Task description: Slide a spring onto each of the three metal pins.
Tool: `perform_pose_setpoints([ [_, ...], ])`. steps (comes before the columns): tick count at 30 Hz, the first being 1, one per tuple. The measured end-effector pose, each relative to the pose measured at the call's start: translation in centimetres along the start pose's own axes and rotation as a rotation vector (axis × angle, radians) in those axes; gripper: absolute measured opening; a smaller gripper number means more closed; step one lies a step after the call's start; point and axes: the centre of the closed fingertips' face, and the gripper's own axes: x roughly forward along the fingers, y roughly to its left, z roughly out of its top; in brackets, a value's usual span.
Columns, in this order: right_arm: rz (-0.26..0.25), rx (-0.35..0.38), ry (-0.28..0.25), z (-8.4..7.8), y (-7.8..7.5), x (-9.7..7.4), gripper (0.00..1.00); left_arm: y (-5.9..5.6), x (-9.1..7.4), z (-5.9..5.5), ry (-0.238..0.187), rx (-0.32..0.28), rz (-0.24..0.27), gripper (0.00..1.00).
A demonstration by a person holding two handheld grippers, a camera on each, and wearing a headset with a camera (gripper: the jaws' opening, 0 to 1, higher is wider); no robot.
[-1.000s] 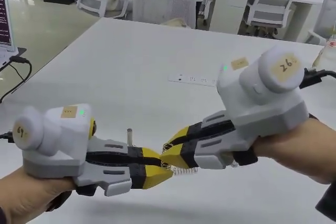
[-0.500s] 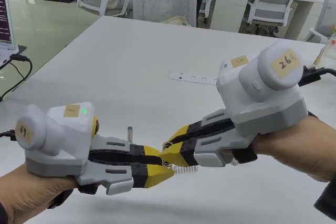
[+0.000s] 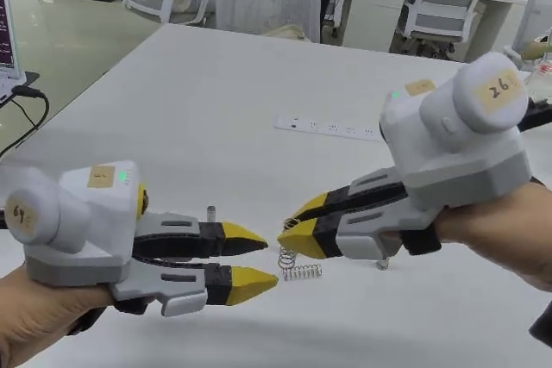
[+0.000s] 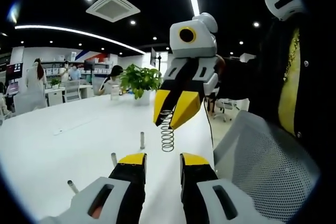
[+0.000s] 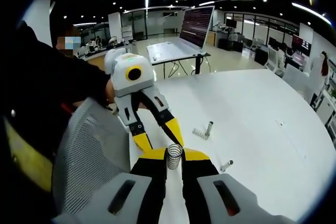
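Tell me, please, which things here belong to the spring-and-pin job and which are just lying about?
Job in hand:
- held spring, in the right gripper's fingers
- loose spring, lying flat
- metal pins, three
- left gripper, open

Lying about:
- power strip
- potted plant
- office chairs

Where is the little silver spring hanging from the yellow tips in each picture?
Head view: the small silver coil spring dangles just below centre, under the right hand-held gripper.
Left gripper view: the spring hangs at the centre, above the open left hand-held gripper.
Right gripper view: the spring sits low in the centre, pinched between that view's own jaws.
Shared landmark: the right hand-held gripper's yellow tips, which pinch the spring's top.
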Motion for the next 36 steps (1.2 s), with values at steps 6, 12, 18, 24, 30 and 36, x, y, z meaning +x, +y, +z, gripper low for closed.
perform_pose_setpoints([
  [6, -0.035, 0.007, 0.001, -0.3, -1.2, -0.9, 0.07, 0.9, -0.9, 0.4, -0.019, 0.005, 0.049, 0.26],
  [12, -0.077, 0.024, -0.002, -0.7, -2.7, -2.3, 0.07, 1.8, -1.9, 0.4, -0.037, -0.006, 0.095, 0.32],
  [18, -0.115, 0.035, -0.012, -0.9, -3.8, -3.4, 0.07, 2.8, -2.8, 0.1, -0.035, -0.020, 0.145, 0.40],
  [24, -0.152, 0.046, -0.016, -1.3, -4.8, -4.3, 0.07, 3.8, -3.6, -0.4, -0.028, -0.018, 0.198, 0.49],
  [30, -0.193, 0.046, -0.030, -0.9, -6.2, -4.9, 0.07, 4.4, -4.1, -0.8, -0.021, -0.018, 0.232, 0.56],
  [36, -0.251, 0.058, -0.042, -1.0, -8.3, -6.4, 0.07, 4.8, -4.5, -0.8, -0.028, -0.020, 0.252, 0.59],
])
